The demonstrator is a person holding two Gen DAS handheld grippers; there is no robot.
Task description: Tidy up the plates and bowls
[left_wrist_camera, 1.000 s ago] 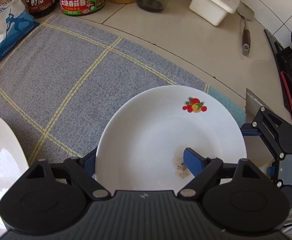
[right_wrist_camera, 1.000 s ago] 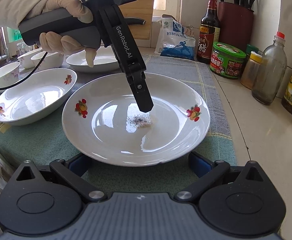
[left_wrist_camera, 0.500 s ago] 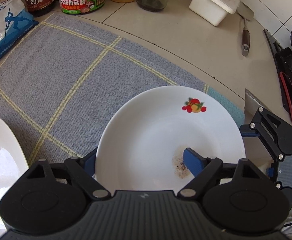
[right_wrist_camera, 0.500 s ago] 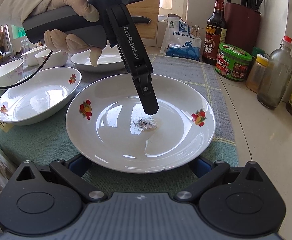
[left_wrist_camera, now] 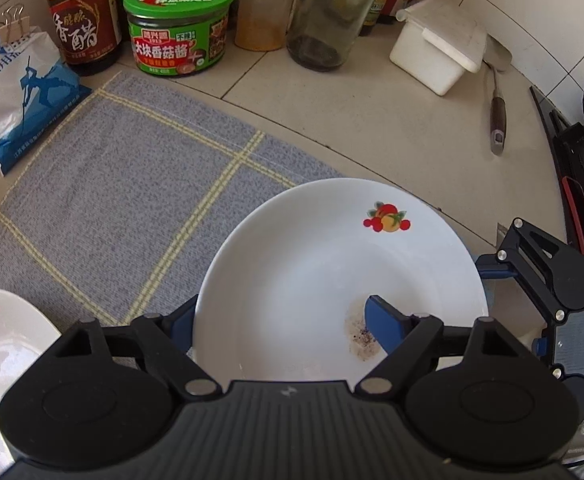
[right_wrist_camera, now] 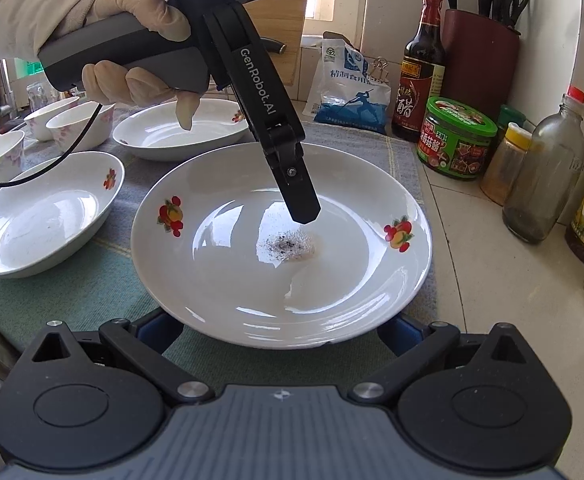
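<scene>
"GenRobot.AI" is printed on the left claw (right_wrist_camera: 305,212), closing on the plate (right_wrist_camera: 280,280); right claw (right_wrist_camera: 280,330) perhaps grasps its rim, above a checked cloth (left_wrist_camera: 124,184) on the tiled desk (left_wrist_camera: 371,120).

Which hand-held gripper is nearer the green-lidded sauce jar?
Left: it straddles the plate's rim on the jar's side, jaws closing. Right is at the plate's opposite edge.

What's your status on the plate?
Left gripper jaws closing on plate rim. Right gripper open at near rim. Shallow bowl close alongside.
</scene>
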